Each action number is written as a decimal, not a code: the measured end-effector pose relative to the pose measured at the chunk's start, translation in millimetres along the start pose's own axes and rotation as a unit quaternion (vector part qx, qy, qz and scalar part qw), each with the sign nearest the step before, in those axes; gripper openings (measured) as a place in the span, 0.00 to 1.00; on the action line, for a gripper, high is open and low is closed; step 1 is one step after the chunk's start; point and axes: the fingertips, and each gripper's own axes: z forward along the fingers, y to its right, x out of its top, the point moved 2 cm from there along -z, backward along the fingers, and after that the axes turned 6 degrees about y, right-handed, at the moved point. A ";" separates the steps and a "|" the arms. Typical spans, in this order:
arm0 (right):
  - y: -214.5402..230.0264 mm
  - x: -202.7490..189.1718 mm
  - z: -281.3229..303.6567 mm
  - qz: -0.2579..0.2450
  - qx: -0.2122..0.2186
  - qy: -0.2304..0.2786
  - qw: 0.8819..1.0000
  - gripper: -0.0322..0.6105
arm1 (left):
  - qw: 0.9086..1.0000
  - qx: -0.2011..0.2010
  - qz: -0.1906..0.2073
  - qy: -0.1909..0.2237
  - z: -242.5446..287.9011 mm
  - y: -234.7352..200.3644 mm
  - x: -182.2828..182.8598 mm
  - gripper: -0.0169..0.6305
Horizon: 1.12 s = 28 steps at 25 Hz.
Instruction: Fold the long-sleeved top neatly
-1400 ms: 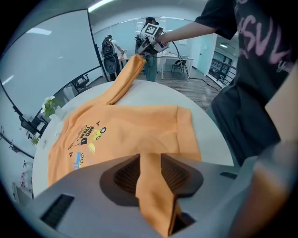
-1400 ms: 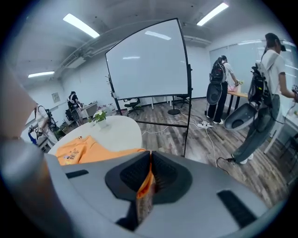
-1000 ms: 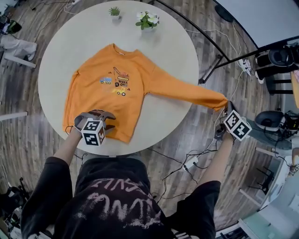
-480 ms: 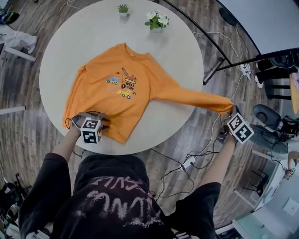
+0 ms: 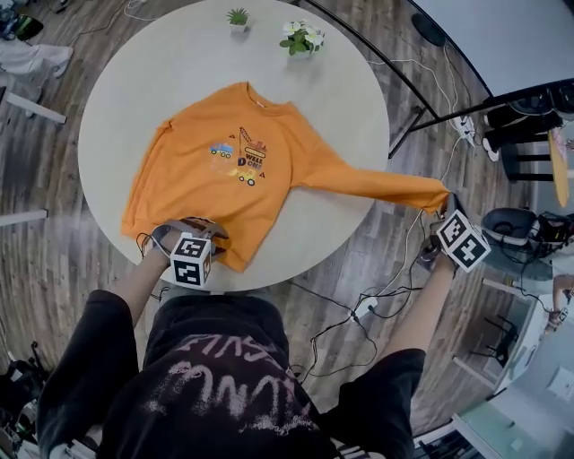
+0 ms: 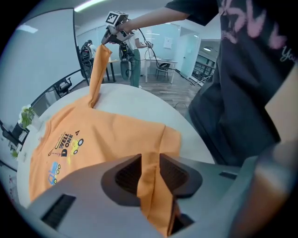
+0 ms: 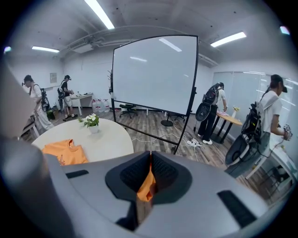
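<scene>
An orange long-sleeved top (image 5: pixel 224 170) lies face up on the round table (image 5: pixel 341 81), print showing. My left gripper (image 5: pixel 190 231) is at the near hem. In the left gripper view a fold of hem (image 6: pixel 151 186) fills the gap of the left gripper (image 6: pixel 150 160); its jaws have just been opening a little, with the pads still on the cloth. The right sleeve (image 5: pixel 377 186) stretches off the table's right edge. My right gripper (image 5: pixel 445 209) is shut on its cuff (image 7: pixel 148 186), held in the air beside the table.
Two small potted plants (image 5: pixel 238 18) (image 5: pixel 302 38) stand at the table's far edge. Cables (image 5: pixel 359 309) run over the wooden floor to the right. A whiteboard on a stand (image 7: pixel 153 74) and several people are in the room beyond.
My left gripper has slid to the right along the near hem, toward its right corner. My right gripper has risen a little with the cuff, keeping the sleeve stretched.
</scene>
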 end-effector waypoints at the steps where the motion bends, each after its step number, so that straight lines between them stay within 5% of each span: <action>1: -3.3 8.6 -4.7 -0.004 0.002 0.007 1.000 0.08 | 1.000 0.000 0.001 0.000 1.0 1.9 -0.4 0.23; 12: -75.3 92.2 -81.1 -0.051 0.022 0.063 0.996 0.08 | 0.999 0.027 -0.006 0.035 -17.6 19.3 -22.0 0.23; 21: -247.5 135.5 -85.8 -0.089 0.097 0.081 0.988 0.08 | 0.995 0.066 -0.027 0.067 -70.1 36.9 -72.3 0.23; 28: -400.2 122.2 -66.4 -0.113 0.170 0.061 0.977 0.08 | 0.992 0.089 -0.061 0.070 -105.1 49.9 -136.1 0.23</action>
